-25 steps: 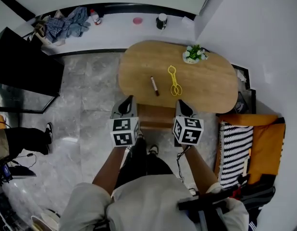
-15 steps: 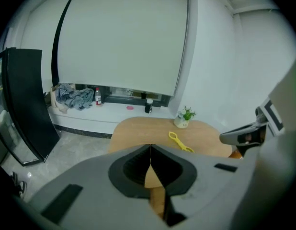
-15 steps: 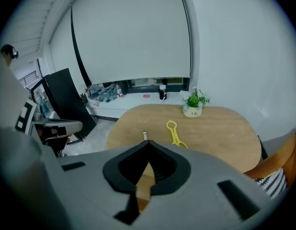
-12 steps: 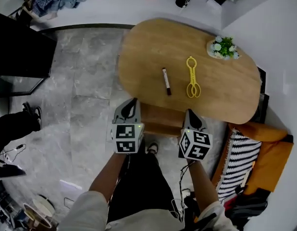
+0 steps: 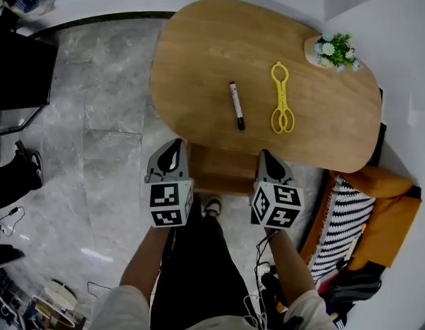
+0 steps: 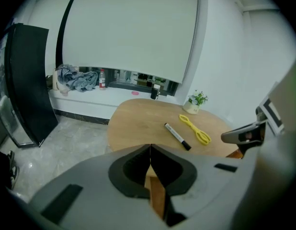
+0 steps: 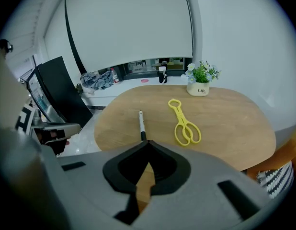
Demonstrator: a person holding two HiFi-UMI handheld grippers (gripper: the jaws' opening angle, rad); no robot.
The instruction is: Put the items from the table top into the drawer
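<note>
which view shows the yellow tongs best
The head view. It looks steeply down on the yellow tongs, so their full outline, with the ring end and both loops, shows flat against the table. The right and left gripper views also show them whole, but foreshortened from a low angle.

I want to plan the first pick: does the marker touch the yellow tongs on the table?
No, the marker lies apart from the tongs, with bare table between them.
</note>
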